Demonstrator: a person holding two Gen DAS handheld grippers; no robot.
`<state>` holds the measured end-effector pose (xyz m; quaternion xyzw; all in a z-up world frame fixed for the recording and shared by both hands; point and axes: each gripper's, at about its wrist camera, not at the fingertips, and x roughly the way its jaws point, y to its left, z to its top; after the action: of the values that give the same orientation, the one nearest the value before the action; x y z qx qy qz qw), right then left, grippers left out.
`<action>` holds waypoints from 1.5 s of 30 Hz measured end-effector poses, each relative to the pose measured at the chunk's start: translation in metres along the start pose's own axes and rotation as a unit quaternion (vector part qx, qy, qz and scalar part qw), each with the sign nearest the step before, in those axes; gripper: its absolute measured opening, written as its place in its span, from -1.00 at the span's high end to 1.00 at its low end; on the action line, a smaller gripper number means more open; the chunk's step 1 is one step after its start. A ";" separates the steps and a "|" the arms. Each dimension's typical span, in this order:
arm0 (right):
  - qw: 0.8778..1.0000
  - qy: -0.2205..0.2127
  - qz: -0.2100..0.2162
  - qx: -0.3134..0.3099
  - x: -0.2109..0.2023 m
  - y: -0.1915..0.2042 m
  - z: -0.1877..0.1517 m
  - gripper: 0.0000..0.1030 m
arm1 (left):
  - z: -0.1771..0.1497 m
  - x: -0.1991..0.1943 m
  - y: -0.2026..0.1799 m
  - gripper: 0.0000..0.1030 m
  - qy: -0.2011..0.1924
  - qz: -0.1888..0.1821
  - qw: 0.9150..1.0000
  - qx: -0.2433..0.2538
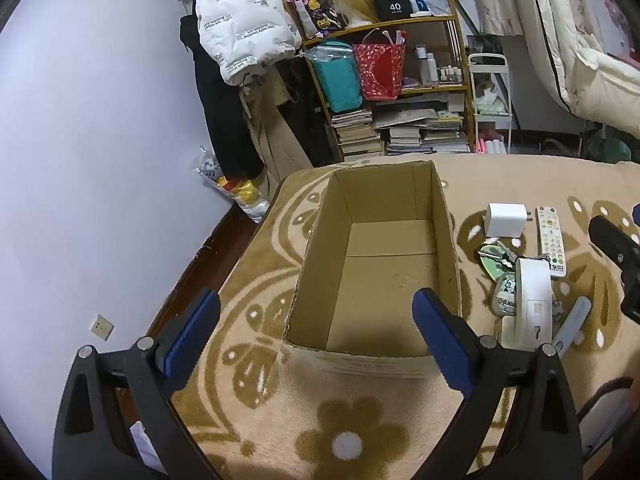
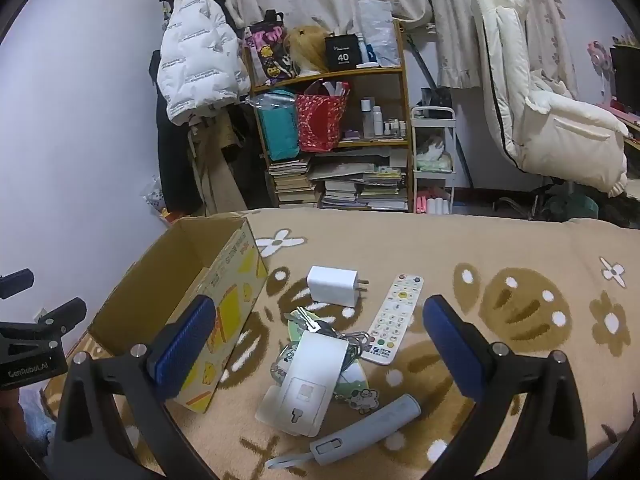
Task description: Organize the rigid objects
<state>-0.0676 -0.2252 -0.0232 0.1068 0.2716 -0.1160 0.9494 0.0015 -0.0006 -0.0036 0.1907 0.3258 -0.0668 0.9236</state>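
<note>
The loose things are lying in a heap on the flowered blanket [image 2: 460, 240], just right of the cardboard box [image 1: 376, 264], which is standing open and empty. Nearest the right gripper [image 2: 320, 344] is a white wall switch [image 2: 308, 384], long axis running away from the jaws and tipped slightly right, resting on top of a bunch of keys [image 2: 316, 324] with cartoon key tags. A grey stick-shaped gadget [image 2: 360, 428] with a strap is lying crosswise just below it, touching or nearly so. Beyond them, a white charger [image 2: 332, 286] with prongs pointing right, and a white remote [image 2: 394, 316] running lengthwise away, just beside the keys.

The right gripper is hovering above the heap, jaws spread wide, holding nothing; the switch is sitting between the two pads, so the right hand is clearly the nearer one. The left gripper [image 1: 316, 332] is hanging over the box's near end, jaws equally wide and empty, one pad over the box's inside.

Writing: the remote is carrying a small blue logo at its near end, too blurry to read with any confidence. The box side is showing yellow graphics with unreadable print. "GenRobot.AI" is readable on the left gripper body in the right view. On the shelf [image 2: 332, 76] behind, a black box is showing "40".
</note>
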 end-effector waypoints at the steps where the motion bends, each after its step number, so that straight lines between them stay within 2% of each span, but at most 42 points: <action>1: 1.000 0.000 -0.002 0.001 0.002 -0.001 -0.001 -1.00 | 0.000 0.000 -0.001 -0.86 0.000 0.001 1.000 0.000; 11: 0.999 -0.008 -0.030 0.007 -0.003 -0.004 0.003 -1.00 | -0.001 0.003 0.003 -0.87 0.003 0.003 1.000 -0.005; 45: 0.999 0.005 -0.033 0.008 0.003 -0.005 -0.003 -1.00 | 0.001 0.000 0.006 -0.86 0.002 0.010 1.000 -0.010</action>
<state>-0.0685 -0.2297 -0.0281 0.1061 0.2783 -0.1490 0.9429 0.0035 0.0045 -0.0014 0.1854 0.3263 -0.0536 0.9254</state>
